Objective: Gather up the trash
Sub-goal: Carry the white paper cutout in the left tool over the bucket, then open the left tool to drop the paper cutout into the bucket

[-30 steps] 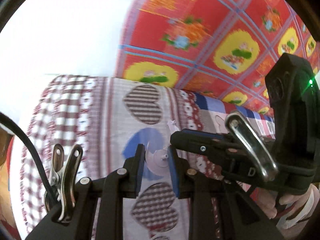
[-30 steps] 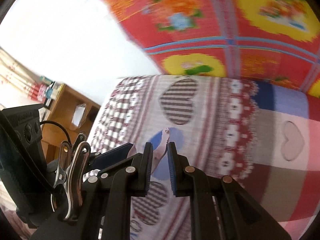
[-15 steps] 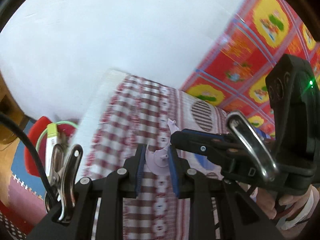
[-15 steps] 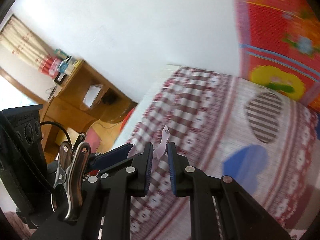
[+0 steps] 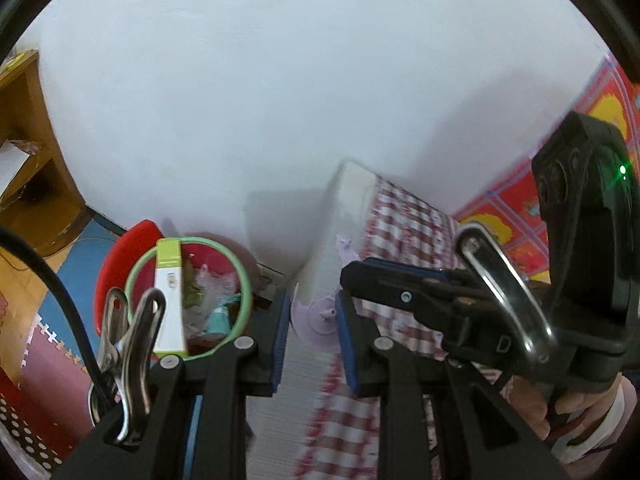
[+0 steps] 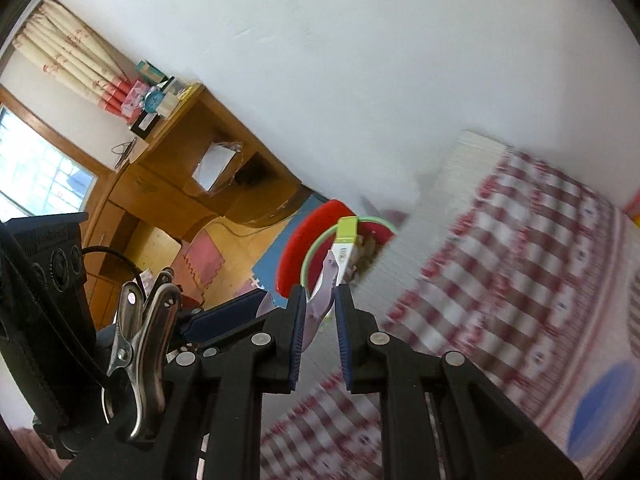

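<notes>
My left gripper (image 5: 311, 312) is shut on a pale lilac plastic piece (image 5: 316, 320), a small disc with a knob and a thin upright tail. My right gripper (image 6: 321, 308) is shut on the thin lilac part (image 6: 325, 288) of the same piece. In the left wrist view its black fingers (image 5: 384, 286) reach in from the right, touching the piece. Both grippers hang over the edge of the bed (image 5: 404, 220). Beyond them on the floor stands a red trash bin with a green rim (image 5: 138, 268) (image 6: 316, 246). It holds a green-and-white box (image 5: 170, 300) and crumpled wrappers.
The bed's white mattress side (image 6: 424, 248) and red-checked sheet (image 6: 520, 248) fill the right. A wooden desk with shelves (image 6: 172, 184) stands left of the bin, by a window. Coloured foam mats (image 6: 204, 256) cover the floor. A hand (image 5: 532, 412) grips the right tool.
Both grippers have swung left together with the lilac piece, from over the heart-patterned sheet to the bed's edge. The bin and desk have come into view. Neither grip has changed.
</notes>
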### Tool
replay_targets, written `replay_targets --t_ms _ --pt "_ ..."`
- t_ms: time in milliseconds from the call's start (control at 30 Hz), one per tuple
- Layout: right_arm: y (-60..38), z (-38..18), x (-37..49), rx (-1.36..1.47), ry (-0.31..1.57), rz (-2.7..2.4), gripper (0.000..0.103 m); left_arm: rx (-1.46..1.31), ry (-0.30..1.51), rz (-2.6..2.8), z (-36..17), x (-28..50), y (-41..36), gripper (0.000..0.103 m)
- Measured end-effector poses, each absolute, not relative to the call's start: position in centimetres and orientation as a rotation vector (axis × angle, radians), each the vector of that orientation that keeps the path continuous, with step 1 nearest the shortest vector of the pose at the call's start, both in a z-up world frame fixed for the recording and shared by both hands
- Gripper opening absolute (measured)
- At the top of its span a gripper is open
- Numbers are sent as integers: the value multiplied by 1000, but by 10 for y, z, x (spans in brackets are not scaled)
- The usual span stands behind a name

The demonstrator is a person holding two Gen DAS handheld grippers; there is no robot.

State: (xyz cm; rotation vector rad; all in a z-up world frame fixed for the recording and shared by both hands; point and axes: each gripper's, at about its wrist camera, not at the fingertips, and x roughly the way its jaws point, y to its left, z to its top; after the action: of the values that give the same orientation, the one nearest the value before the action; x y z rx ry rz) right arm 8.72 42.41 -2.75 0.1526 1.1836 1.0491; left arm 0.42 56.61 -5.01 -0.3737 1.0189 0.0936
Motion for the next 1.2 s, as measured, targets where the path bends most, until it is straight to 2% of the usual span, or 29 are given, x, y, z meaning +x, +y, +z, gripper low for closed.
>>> replay_targets --t_ms 700,1200 --pt "554 -78 124 57 1288 997 17 -409 1138 113 -114 40 665 24" --pt "561 -86 128 50 1307 961 18 -414 1188 125 -130 44 677 24"
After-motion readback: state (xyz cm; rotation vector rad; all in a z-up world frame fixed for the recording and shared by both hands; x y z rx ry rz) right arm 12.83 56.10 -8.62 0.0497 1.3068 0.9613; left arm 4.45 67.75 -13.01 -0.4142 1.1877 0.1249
